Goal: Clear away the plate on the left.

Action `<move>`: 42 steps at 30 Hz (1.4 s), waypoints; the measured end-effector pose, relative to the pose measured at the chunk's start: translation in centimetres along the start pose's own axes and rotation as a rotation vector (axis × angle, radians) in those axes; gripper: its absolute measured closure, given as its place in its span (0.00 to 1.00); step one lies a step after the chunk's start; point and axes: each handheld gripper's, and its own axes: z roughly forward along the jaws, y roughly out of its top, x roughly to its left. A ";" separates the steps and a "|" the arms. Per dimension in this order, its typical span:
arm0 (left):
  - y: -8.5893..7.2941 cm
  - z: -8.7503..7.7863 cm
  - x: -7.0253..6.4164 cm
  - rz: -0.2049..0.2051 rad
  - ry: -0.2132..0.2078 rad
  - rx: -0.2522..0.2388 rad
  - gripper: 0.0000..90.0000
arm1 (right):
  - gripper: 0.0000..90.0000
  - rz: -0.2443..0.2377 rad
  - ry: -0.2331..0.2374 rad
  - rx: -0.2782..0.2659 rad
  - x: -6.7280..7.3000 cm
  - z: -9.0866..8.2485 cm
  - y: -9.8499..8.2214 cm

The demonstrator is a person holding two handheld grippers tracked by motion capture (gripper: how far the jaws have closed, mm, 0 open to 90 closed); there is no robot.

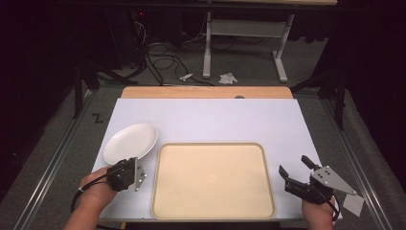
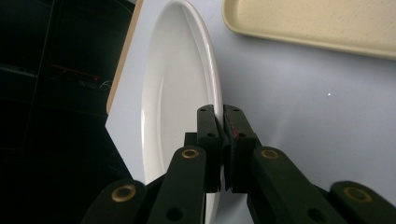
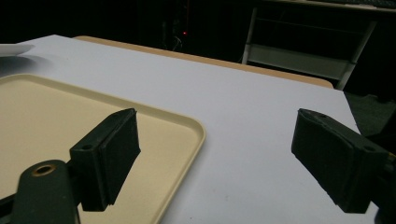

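A white oval plate [image 1: 130, 142] lies on the white table at the left, just left of a beige tray [image 1: 213, 179]. My left gripper [image 1: 132, 162] is at the plate's near rim, shut on it; in the left gripper view the jaws pinch the plate [image 2: 180, 88] rim, and my left gripper [image 2: 219, 116] is turned on its side. My right gripper [image 1: 295, 167] hovers open at the tray's right edge, near the table's front right corner. In the right gripper view my right gripper [image 3: 215, 158] holds nothing, with the tray [image 3: 56, 116] corner under its left jaw.
The white table top [image 1: 215, 117] has a wooden strip along its far edge. A small white paper [image 1: 353, 203] lies off the table's front right corner. Beyond the table are cables and a desk frame [image 1: 244, 33] on the floor.
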 end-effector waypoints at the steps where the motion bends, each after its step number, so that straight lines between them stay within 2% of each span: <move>1: 0.0 0.0 0.0 -0.002 0.000 0.001 0.96 | 0.18 0.003 0.002 -0.002 -0.1 0.1 -0.1; 4: 0.1 -0.1 -0.1 0.001 0.002 0.000 0.96 | 0.18 0.005 -0.003 0.003 -0.2 0.1 0.0; 10: 0.7 -0.6 -0.1 -0.003 0.004 -0.039 0.96 | 0.18 -0.003 -0.001 -0.006 -0.2 0.0 0.1; 20: 2.1 -1.3 -1.0 0.006 -0.004 -0.101 0.96 | 0.18 -0.011 0.016 0.000 -0.1 0.4 0.1; 24: 2.5 -1.3 -1.6 0.011 -0.019 -0.113 0.96 | 0.16 -0.013 0.015 -0.019 -0.3 0.0 0.2; 29: 3.0 -1.5 -2.5 0.022 -0.045 -0.121 0.96 | 0.14 -0.005 -0.012 -0.034 -0.3 -0.3 0.3; 31: 3.3 -1.6 -2.8 0.034 -0.052 -0.125 0.96 | 0.13 -0.016 -0.015 -0.046 -0.2 -0.3 0.4; 35: 3.7 -1.7 -3.3 0.026 -0.073 -0.141 0.96 | 0.13 -0.031 -0.019 -0.041 -0.1 0.0 0.4; 38: 3.9 -1.8 -3.9 0.046 -0.088 -0.140 0.96 | 0.13 -0.030 -0.021 -0.035 0.0 0.1 0.4; 42: 4.4 -1.9 -4.5 0.066 -0.101 -0.163 0.96 | 0.12 -0.030 -0.023 -0.041 0.1 -0.1 0.4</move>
